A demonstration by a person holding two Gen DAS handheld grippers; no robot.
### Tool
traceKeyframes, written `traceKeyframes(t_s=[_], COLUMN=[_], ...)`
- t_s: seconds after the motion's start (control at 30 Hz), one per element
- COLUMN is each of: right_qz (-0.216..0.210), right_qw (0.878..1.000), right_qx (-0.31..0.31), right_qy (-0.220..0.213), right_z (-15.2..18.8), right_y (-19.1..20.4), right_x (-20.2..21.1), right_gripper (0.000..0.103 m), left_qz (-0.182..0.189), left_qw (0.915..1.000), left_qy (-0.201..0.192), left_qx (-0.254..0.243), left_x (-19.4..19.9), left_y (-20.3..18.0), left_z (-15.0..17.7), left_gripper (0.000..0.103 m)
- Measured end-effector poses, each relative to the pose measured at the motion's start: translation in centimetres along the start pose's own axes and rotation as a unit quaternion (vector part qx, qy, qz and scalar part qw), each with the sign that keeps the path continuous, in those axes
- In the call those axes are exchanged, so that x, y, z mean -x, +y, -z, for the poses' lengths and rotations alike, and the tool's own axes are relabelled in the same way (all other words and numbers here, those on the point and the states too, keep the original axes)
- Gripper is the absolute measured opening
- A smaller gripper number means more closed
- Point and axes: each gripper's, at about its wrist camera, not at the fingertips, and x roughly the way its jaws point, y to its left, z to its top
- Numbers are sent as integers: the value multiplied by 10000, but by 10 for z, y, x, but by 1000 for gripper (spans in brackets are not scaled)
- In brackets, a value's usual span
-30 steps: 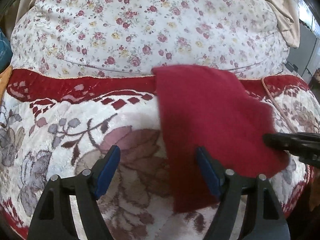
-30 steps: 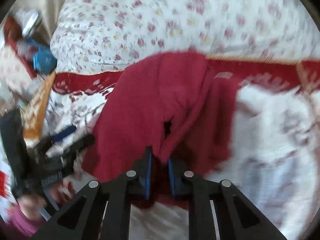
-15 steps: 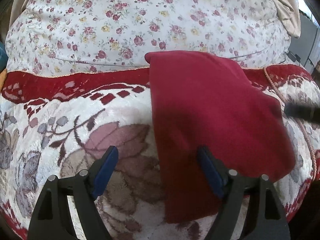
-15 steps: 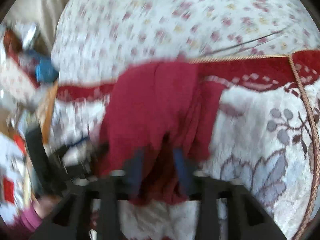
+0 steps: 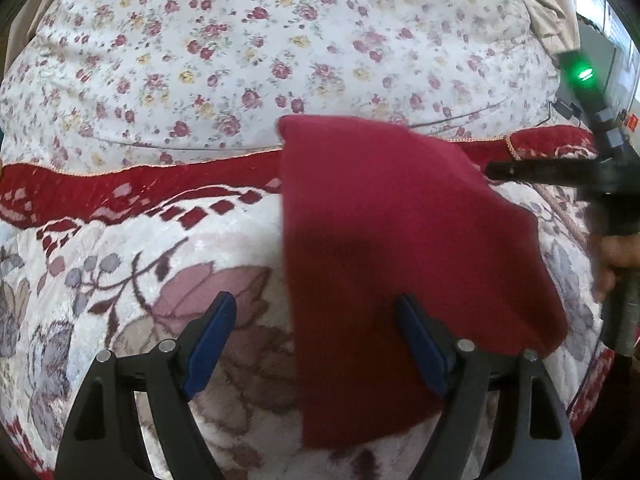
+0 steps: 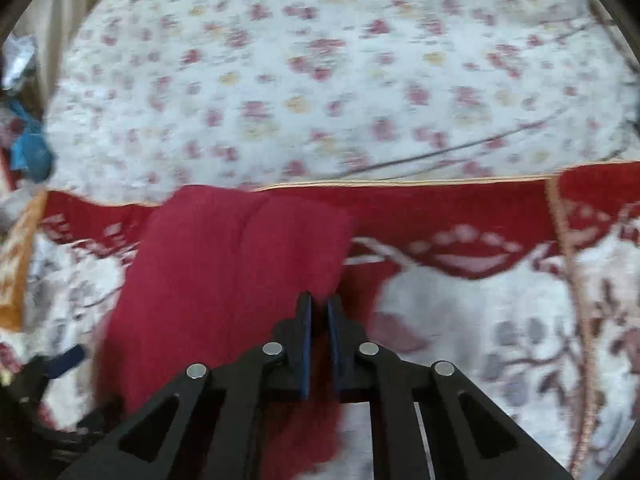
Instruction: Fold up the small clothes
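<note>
1 red garment [image 5: 392, 248] on the bed, lying flat on the patterned blanket [image 5: 132, 264], its far end reaching up over the blanket's red border onto the floral quilt [image 5: 248, 52]. Long axis runs away from both cameras, near edge to far edge; it looks already doubled lengthwise, with a crease line showing in the right wrist view.

Left gripper [image 5: 316, 344]: jaws stand wide apart, nothing pinched. The cloth's left edge passes between the 2 blue pads; the right pad sits over the fabric, the left pad over bare blanket.

Right gripper [image 6: 319, 320]: jaws have just been closing and now stand together. The garment's right near corner lies at the pad tips (picture is blurred; I cannot tell whether cloth is actually pinched). From the left wrist view the right gripper reaches in level from the right side, tip at the garment's far right edge.

Judgement: the next fold likely goes along the long axis, near end carried to far end. The left gripper is better placed on the near edge.

Count: 1 garment, 2 grippers, 1 blanket, 1 quilt, 1 hand [image 5: 616, 256] visible.
</note>
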Motion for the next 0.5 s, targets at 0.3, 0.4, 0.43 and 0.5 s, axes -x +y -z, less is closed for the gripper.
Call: traceKeyframes(t_s=[0.3,0.4,0.43,0.5], right_qz=[-2049,-2265,-2129,-1689], right_qw=[9776,9731,9761,9842], right_qx=[-471,-384,-319,-155], right_qy=[-75,169,297,508], right_z=[31,49,55,59], right_y=[-9,14,23,34], right_x=[67,62,52,30], right_gripper=[74,74,61,11], left_qz=[-9,-28,-29,-53], left_qw=[9999,9999,9999,9998], left_qy=[87,48,33,15], left_qx=[139,145,163,199], left_x=[-9,-8,-7,-3], left_y=[1,1,1,3], left_z=[3,3,3,3], left_gripper=[83,83,83,83])
